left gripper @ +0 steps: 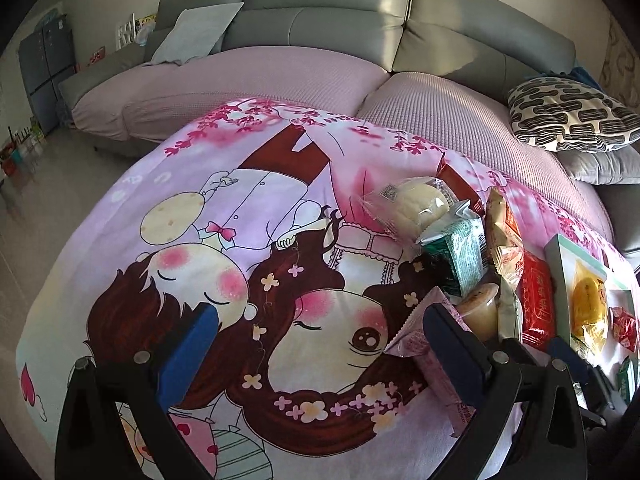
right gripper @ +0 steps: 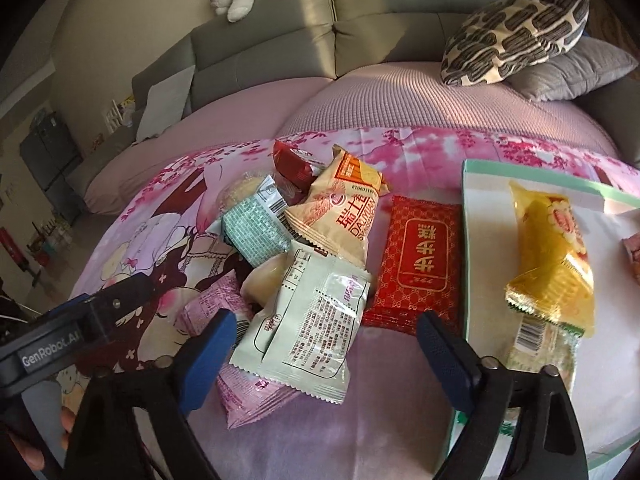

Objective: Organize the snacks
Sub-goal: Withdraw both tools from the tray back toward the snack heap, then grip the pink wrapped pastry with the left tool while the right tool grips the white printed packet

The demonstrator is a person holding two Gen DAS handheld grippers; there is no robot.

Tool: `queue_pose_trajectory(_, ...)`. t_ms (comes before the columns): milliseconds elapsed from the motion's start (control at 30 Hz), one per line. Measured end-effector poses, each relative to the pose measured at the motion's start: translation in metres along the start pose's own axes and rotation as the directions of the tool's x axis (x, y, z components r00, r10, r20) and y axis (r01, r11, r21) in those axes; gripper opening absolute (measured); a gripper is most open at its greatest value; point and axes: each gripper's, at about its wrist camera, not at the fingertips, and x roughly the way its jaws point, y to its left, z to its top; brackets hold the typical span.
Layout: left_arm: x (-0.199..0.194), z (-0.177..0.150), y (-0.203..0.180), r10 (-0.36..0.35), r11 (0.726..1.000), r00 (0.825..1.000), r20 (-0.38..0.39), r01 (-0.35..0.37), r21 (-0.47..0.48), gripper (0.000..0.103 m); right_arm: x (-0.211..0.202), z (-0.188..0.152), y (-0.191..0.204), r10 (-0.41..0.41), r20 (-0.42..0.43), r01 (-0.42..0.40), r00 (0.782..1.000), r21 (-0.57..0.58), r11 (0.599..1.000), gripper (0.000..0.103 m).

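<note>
Snack packets lie in a heap on the cartoon-print cloth [right gripper: 400, 420]. My right gripper [right gripper: 328, 356] is open low over the heap, with a pale green-white packet [right gripper: 316, 320] lying between its fingers, untouched by the pads. A red packet [right gripper: 420, 264] lies just beyond the right finger. A white tray with a mint rim [right gripper: 532, 176] holds a yellow packet [right gripper: 548, 256]. My left gripper [left gripper: 324, 344] is open over bare cloth, nothing between its fingers. A pink packet [left gripper: 420, 340] lies against its right finger, beside a jelly cup [left gripper: 480, 308].
A cream packet [right gripper: 344, 216], a teal packet [right gripper: 256, 228] and a dark red one [right gripper: 292, 160] make up the back of the heap. Behind the cloth runs a grey sofa [left gripper: 320, 20] with a patterned cushion [right gripper: 516, 36]. The floor [left gripper: 48, 184] drops away at left.
</note>
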Motion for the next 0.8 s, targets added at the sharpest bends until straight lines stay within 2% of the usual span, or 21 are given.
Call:
queue_pose_trajectory(233, 0.003, 0.000, -0.004, -0.030, 0.999, 0.999, -0.015, 0.030, -0.012, 0.102, 0.005, -0.002, 0.003, 0.018, -0.026, -0.018, 0.999, 0.004, 1.000, 0.076)
queue_pose_trajectory(433, 0.010, -0.003, -0.016, -0.110, 0.994, 0.992, -0.064, 0.108, -0.028, 0.102, 0.004, -0.004, 0.000, 0.033, -0.049, -0.033, 0.998, 0.006, 0.999, 0.061)
queue_pose_trajectory(567, 0.022, -0.008, -0.027, -0.154, 0.988, 0.981, -0.119, 0.149, -0.047, 0.102, 0.002, -0.005, 0.000, 0.037, -0.059, -0.037, 0.998, -0.003, 0.999, 0.059)
queue_pose_trajectory(800, 0.035, -0.016, -0.037, -0.200, 0.979, 0.966, -0.163, 0.188, -0.083, 0.102, 0.000, -0.006, -0.002, 0.041, -0.074, -0.042, 0.996, -0.013, 0.999, 0.059)
